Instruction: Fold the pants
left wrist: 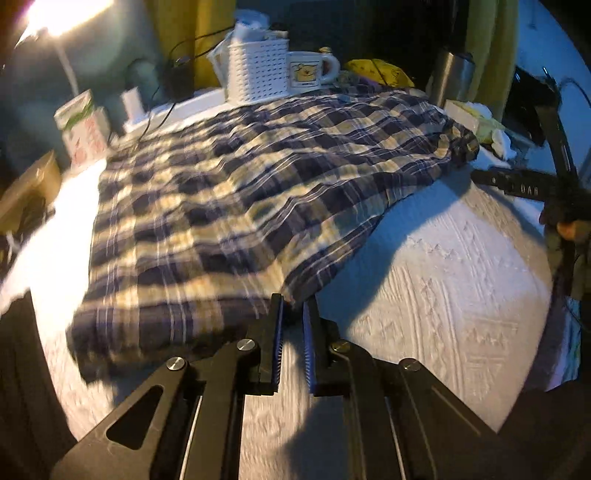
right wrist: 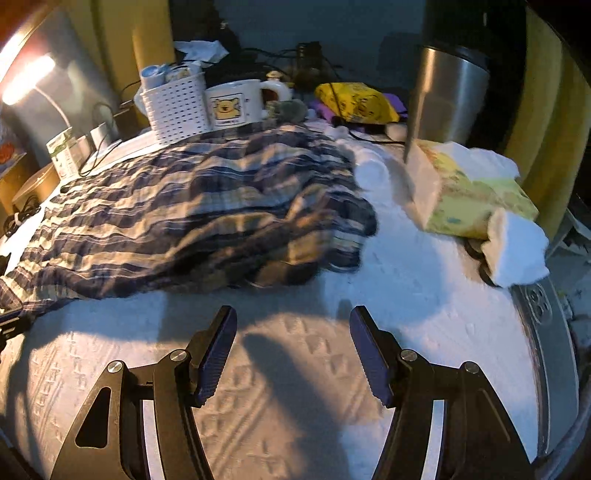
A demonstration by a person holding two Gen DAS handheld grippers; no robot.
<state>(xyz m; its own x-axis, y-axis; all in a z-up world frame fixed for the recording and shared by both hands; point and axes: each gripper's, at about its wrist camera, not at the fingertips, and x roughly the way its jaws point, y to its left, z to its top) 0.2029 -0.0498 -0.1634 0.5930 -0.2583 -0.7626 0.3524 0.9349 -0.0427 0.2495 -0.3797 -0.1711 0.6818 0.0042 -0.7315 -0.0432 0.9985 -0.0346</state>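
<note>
Blue, white and tan plaid pants point(left wrist: 229, 192) lie spread on a white textured cloth point(left wrist: 443, 280). My left gripper point(left wrist: 293, 301) sits at their near edge with its jaws a narrow gap apart; a corner of the plaid reaches the tips, and I cannot tell whether it is pinched. In the right wrist view the pants point(right wrist: 192, 225) lie bunched ahead, and my right gripper point(right wrist: 293, 314) is open and empty above the cloth, short of them. The right gripper also shows in the left wrist view point(left wrist: 517, 184) at the far right.
Behind the pants stand a white perforated basket point(left wrist: 256, 72), a bear mug point(left wrist: 310, 68), a yellow bag point(left wrist: 380, 72), a steel tumbler point(right wrist: 448, 98) and cartons point(left wrist: 83, 125). A tissue box point(right wrist: 476, 192) lies at the right. A lit lamp point(left wrist: 55, 14) stands at the left.
</note>
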